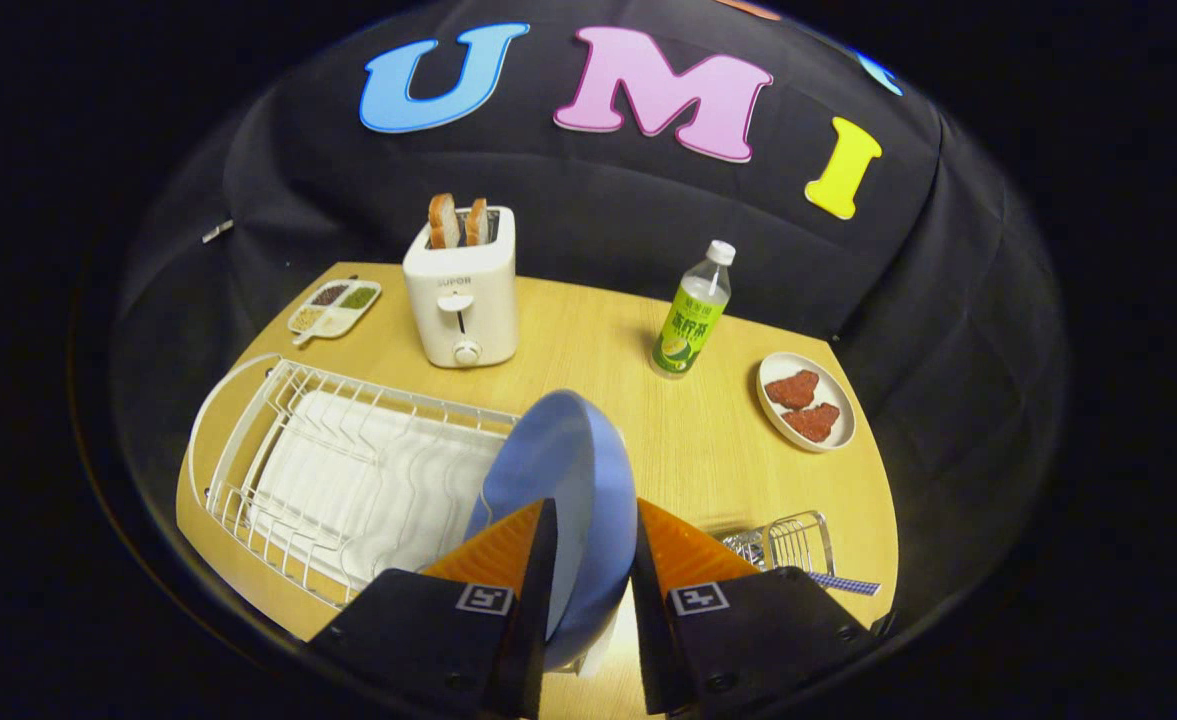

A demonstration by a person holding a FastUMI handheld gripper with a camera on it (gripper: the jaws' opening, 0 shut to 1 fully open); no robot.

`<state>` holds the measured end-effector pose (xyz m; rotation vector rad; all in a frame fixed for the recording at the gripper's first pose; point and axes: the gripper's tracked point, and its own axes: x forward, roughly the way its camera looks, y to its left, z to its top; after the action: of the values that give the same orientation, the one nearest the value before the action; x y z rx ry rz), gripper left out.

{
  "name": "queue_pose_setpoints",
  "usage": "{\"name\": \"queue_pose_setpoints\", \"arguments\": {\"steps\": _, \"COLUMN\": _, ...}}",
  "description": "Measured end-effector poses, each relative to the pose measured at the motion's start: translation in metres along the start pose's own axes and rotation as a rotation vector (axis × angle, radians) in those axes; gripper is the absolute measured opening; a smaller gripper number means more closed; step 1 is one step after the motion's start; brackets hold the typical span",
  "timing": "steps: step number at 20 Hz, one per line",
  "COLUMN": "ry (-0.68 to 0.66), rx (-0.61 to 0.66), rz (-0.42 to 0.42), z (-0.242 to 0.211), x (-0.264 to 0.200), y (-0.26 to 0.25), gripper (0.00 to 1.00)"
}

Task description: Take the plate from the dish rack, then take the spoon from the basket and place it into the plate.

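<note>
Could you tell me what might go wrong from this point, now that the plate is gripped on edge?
1. The hand-held gripper pinches the blue plate by its rim alone, standing on edge, so it might pivot or slip out.
2. The plate hangs close beside the dish rack; swinging it could clip the wires.
3. The wire basket sits just beyond the fingers, so lowering the plate carelessly could knock it.

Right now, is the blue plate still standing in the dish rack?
No, the blue plate is held on edge between the gripper fingers, lifted beside the white dish rack.
</note>
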<state>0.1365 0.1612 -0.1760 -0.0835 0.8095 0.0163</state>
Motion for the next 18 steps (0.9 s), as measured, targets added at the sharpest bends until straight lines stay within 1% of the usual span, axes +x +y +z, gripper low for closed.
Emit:
{"name": "queue_pose_setpoints", "arguments": {"steps": 2, "ry": 0.012, "rx": 0.044, "rz": -0.001, "z": 0.005, "x": 0.002, "y": 0.002, "gripper": 0.39}}
{"name": "queue_pose_setpoints", "arguments": {"steps": 3, "ry": 0.016, "rx": 0.058, "rz": -0.003, "z": 0.007, "x": 0.002, "y": 0.002, "gripper": 0.35}}
{"name": "queue_pose_setpoints", "arguments": {"steps": 5, "ry": 0.030, "rx": 0.099, "rz": -0.029, "z": 0.007, "x": 0.004, "y": -0.007, "gripper": 0.30}}
{"name": "queue_pose_setpoints", "arguments": {"steps": 7, "ry": 0.013, "rx": 0.130, "rz": -0.047, "z": 0.015, "x": -0.001, "y": -0.008, "gripper": 0.28}}
{"name": "queue_pose_setpoints", "arguments": {"steps": 11, "ry": -0.035, "rx": 0.109, "rz": -0.093, "z": 0.026, "x": -0.007, "y": -0.010, "gripper": 0.26}}
{"name": "queue_pose_setpoints", "arguments": {"steps": 15, "ry": -0.085, "rx": 0.039, "rz": -0.142, "z": 0.041, "x": -0.010, "y": -0.013, "gripper": 0.26}}
{"name": "queue_pose_setpoints", "arguments": {"steps": 18, "ry": -0.098, "rx": 0.034, "rz": -0.149, "z": 0.047, "x": -0.009, "y": -0.014, "gripper": 0.26}}
